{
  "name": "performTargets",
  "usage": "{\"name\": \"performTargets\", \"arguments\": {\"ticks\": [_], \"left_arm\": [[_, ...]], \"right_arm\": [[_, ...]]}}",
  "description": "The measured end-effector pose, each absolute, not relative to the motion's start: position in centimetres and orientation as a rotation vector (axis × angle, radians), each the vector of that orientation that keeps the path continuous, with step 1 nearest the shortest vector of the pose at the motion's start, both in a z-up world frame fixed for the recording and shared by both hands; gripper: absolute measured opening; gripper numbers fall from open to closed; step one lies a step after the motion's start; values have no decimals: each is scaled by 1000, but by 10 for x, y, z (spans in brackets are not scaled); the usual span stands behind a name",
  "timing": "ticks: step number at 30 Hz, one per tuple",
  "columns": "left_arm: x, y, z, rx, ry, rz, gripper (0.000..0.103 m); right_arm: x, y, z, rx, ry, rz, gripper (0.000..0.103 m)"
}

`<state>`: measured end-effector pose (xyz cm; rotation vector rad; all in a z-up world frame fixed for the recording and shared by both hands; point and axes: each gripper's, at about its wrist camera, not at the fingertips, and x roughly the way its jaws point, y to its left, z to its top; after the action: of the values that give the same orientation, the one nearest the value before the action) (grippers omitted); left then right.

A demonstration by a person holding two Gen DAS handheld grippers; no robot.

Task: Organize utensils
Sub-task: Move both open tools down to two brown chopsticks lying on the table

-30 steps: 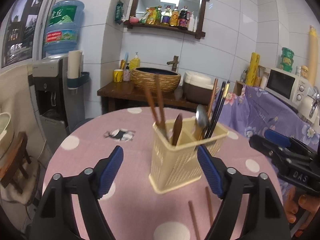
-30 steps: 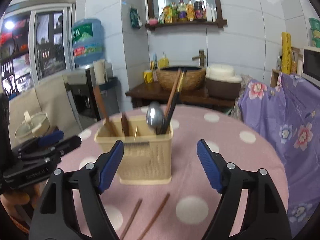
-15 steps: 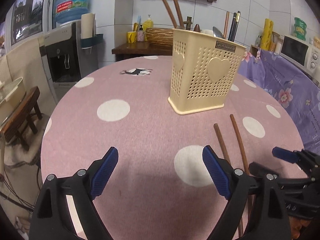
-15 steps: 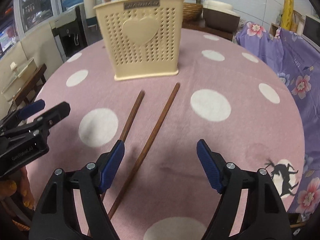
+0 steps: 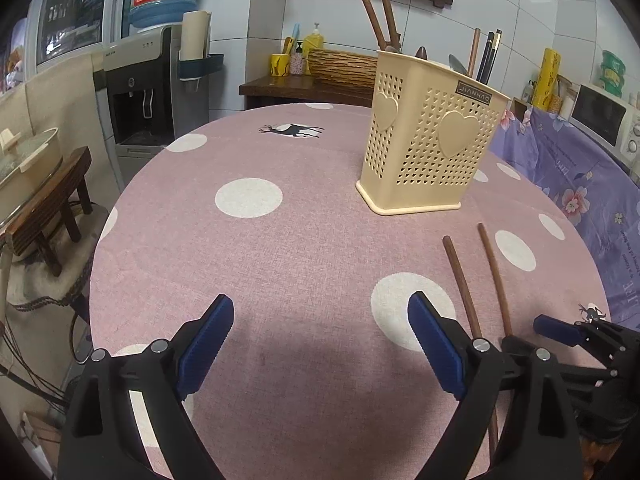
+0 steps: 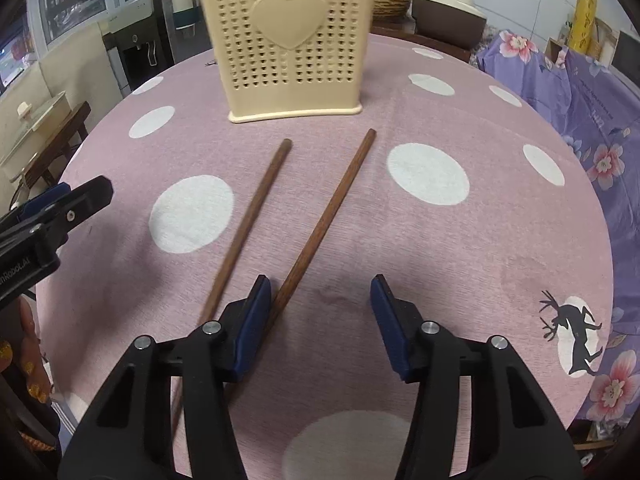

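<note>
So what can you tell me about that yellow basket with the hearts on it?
The basket is cream-yellow plastic, tall and boxy, with walls full of little holes, a raised heart on each side shown and a small dark label near the rim. It stands upright on the pink dotted tablecloth. Brown chopsticks, dark ones and a spoon poke out of the top. Nothing else touches it.

Both cameras ride low over the worktop point(image 5: 280, 260), each looking forward and down along its own gripper. The left view faces the utensil holder point(image 5: 432, 140) at about one o'clock, fairly far off, with the chopsticks point(image 5: 460, 276) at three o'clock. The right view sits nearer, with the holder at twelve o'clock. Both views share the holder, the chopsticks, the worktop and the other gripper.
</note>
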<state>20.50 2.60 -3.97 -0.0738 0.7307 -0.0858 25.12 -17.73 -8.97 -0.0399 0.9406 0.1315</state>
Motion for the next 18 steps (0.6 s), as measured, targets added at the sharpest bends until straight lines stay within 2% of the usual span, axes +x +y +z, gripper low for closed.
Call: {"name": "performTargets", "arguments": {"ticks": [18], "left_arm": [[206,-7,-49,-66,795,-175,89]], "right_arm": [[253,-244,-91,33,924,20,53]]}}
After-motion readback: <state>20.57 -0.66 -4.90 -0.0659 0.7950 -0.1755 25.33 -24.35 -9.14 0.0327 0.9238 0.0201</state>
